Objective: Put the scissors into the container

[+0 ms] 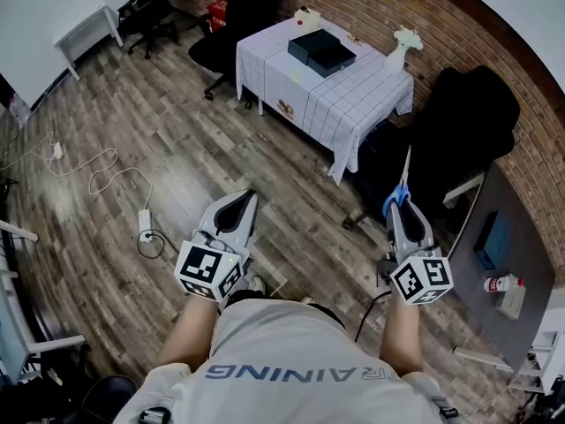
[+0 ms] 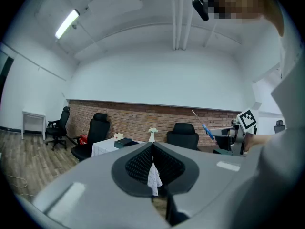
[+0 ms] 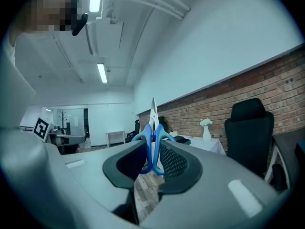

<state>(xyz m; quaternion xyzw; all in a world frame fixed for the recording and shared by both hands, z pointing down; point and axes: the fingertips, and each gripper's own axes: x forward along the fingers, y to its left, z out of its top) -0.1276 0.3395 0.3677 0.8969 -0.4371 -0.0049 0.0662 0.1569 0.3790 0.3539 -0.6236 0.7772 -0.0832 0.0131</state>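
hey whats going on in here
A person holds a gripper in each hand. The right gripper is clamped on the blue handles of the scissors, blades pointing away. The left gripper is shut and empty. The dark container sits on the cloth-covered table ahead, not yet reached.

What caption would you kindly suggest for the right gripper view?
Right gripper clamped on blue-handled scissors, blades sticking out ahead, brick wall beyond.
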